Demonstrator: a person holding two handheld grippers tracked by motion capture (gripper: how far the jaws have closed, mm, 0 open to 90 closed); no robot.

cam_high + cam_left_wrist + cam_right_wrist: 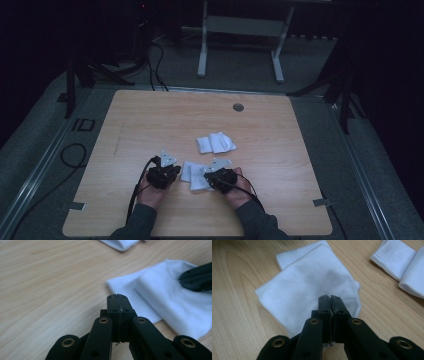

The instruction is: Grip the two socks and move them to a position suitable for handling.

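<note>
Two folded white socks lie on the wooden table (150, 125). The near sock (194, 175) (172, 300) (307, 282) sits between my two grippers. Just left of its ribbed cuff, my left gripper (176, 171) (117, 298) is shut and empty, low over bare wood. My right gripper (208, 176) (329, 299) is shut with its tip over the sock's near right part; no cloth shows between the jaws. In the left gripper view, the right gripper's black tip rests on top of that sock. The second sock (215, 142) (404, 265) (122, 243) lies a little farther back.
A round grey cable grommet (238, 107) sits in the table's far part. White stand legs (240, 45) and black cables (157, 65) are on the floor beyond the table. A person's hands and dark sleeves (145, 220) come in at the near edge.
</note>
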